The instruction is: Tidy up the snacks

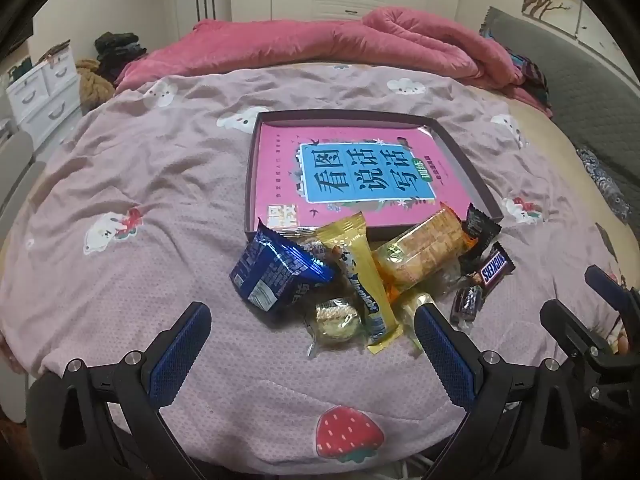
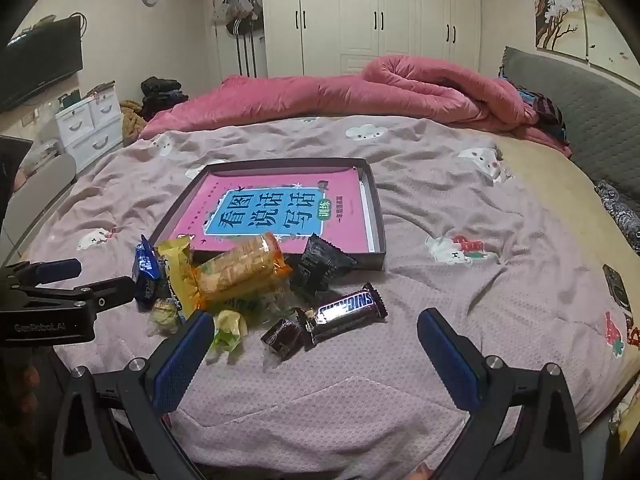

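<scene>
A pile of snacks lies on the bed in front of a shallow dark box (image 1: 466,160) (image 2: 378,220) that holds a pink book (image 1: 360,176). The pile has a blue cookie pack (image 1: 276,272) (image 2: 146,270), a yellow bar (image 1: 360,276), an orange cracker pack (image 1: 424,252) (image 2: 240,268), a black packet (image 1: 480,224) (image 2: 320,268), a Snickers bar (image 1: 496,268) (image 2: 348,308) and small wrapped candies (image 1: 336,316) (image 2: 282,334). My left gripper (image 1: 312,344) (image 2: 68,284) is open, just short of the pile. My right gripper (image 2: 316,348) (image 1: 576,300) is open, just short of the Snickers bar.
The bed has a lilac printed cover (image 1: 140,184). A rolled pink quilt (image 2: 360,92) lies across the far side. A grey headboard (image 2: 580,92) runs along the right. White drawers (image 2: 92,124) stand at the left, wardrobes (image 2: 380,12) behind.
</scene>
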{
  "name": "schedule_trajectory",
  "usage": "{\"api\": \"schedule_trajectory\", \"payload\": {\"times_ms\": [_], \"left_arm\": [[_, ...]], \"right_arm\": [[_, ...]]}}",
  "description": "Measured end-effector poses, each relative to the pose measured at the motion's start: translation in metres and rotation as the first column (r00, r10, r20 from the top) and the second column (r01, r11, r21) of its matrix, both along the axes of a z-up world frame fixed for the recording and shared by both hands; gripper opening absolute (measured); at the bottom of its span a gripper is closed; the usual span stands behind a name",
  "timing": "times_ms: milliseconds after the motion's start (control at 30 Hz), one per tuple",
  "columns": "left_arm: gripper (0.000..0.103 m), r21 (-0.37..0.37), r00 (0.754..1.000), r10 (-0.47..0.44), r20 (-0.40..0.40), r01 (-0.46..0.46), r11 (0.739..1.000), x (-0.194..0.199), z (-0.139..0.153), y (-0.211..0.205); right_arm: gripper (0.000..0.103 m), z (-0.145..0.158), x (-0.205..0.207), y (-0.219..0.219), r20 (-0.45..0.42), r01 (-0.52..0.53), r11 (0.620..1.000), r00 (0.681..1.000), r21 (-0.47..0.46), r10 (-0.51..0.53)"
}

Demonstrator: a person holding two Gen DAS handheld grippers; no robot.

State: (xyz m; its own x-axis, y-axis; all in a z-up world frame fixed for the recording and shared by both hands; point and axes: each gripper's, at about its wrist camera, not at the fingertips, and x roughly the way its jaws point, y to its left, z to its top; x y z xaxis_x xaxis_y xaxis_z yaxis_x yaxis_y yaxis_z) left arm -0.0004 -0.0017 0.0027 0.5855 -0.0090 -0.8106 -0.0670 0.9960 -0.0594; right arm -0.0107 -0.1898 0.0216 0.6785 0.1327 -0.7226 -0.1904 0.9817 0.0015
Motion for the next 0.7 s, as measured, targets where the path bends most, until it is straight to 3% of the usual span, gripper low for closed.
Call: {"api": "schedule_trajectory", "payload": {"times_ms": [700], "left_arm": [[0.101,-0.006,0.999,-0.043,0.017,0.043,0.999,-0.0061,0.0031,-0.0075]], "right_arm": [[0.102,0.0073,-0.0048,0.0022,0.043,-0.004,1.000,0.999,-0.011,0.004]]}}
